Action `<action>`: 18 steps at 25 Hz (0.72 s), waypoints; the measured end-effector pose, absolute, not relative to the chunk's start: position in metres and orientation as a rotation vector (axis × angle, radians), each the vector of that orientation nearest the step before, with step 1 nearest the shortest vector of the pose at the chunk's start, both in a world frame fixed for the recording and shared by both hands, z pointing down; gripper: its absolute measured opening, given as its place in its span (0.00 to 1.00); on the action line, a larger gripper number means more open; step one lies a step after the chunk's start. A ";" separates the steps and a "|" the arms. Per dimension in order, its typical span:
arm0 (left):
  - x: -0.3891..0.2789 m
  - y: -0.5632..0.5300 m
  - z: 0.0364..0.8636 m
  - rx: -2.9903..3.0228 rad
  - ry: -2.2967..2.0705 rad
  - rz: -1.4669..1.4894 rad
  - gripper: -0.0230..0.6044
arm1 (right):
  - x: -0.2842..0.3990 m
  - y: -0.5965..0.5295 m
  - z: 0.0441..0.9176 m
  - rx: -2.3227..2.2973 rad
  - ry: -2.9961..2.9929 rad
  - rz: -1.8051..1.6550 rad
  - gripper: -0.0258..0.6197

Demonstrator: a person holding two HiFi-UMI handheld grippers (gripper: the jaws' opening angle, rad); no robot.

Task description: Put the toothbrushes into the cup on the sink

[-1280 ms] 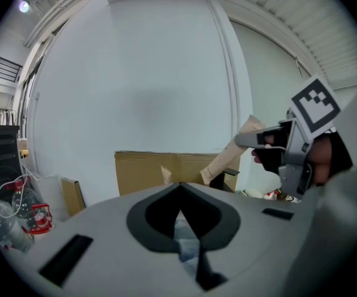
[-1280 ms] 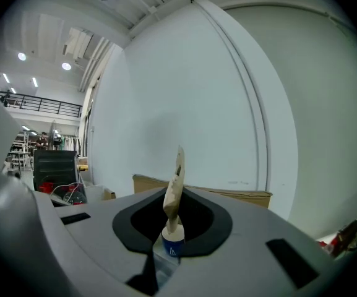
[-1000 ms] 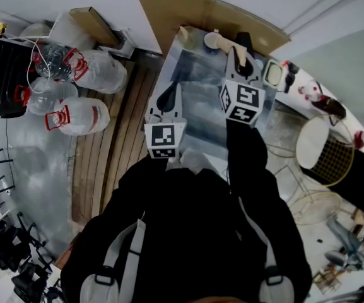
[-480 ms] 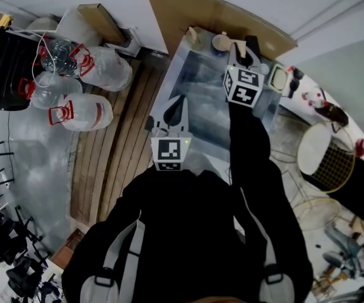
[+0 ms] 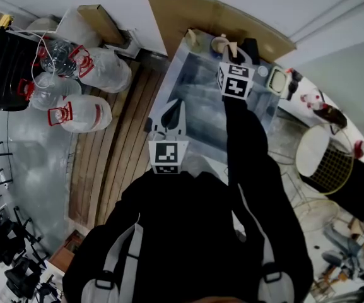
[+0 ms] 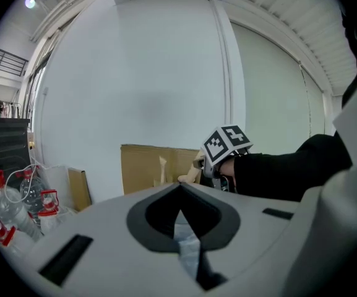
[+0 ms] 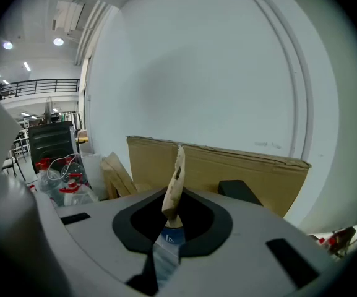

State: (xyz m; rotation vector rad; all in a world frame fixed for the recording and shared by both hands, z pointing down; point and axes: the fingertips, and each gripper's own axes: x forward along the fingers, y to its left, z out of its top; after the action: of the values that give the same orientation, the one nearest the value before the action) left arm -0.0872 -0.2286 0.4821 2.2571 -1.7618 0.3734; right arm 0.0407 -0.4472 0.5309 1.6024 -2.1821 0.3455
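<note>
The right gripper [image 5: 232, 54] is clamped on a tan toothbrush [image 7: 174, 184], which stands up from between its jaws in the right gripper view. Over the last second this gripper has travelled away from the person across the sink [image 5: 197, 115], from over the basin to its far edge. It now sits just beside the cup [image 5: 218, 42], which is ahead of its jaws and slightly to their left. The jaws have not eased in that time, so the toothbrush is carried rather than released. I judge the task to be at the point of delivery, with lowering and letting go left to do.

The left gripper [image 5: 173, 108] is closed on nothing. It hangs over the near edge of the sink, well behind the right gripper, and has barely shifted.

Much is hard to read here:
- In the head view the right gripper's marker cube and jaws cover part of the cup, so I cannot tell whether the toothbrush is over the rim, touching it or beside it.
- The right gripper view shows only the cardboard sheet [image 7: 240, 166] beyond the jaws, not the cup.
- The toothbrush's lower end is buried between the jaws.
- No other toothbrush is identifiable, and the person's torso hides the near side of the counter.
</note>
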 end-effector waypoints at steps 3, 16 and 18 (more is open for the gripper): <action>-0.081 -0.229 0.479 2.262 -1.758 0.364 0.04 | 0.038 -0.451 0.538 1.573 -2.172 0.361 0.09; -0.083 -0.223 0.478 2.269 -1.764 0.370 0.04 | 0.034 -0.437 0.543 1.519 -2.198 0.383 0.30; -0.082 -0.222 0.476 2.278 -1.761 0.364 0.04 | 0.037 -0.432 0.537 1.534 -2.209 0.369 0.30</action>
State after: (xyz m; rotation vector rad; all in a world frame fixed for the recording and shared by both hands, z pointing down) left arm -0.0820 -0.2224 0.4765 2.2784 -1.7609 0.3636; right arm 0.0366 -0.4317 0.5373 1.5338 -2.2085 0.3688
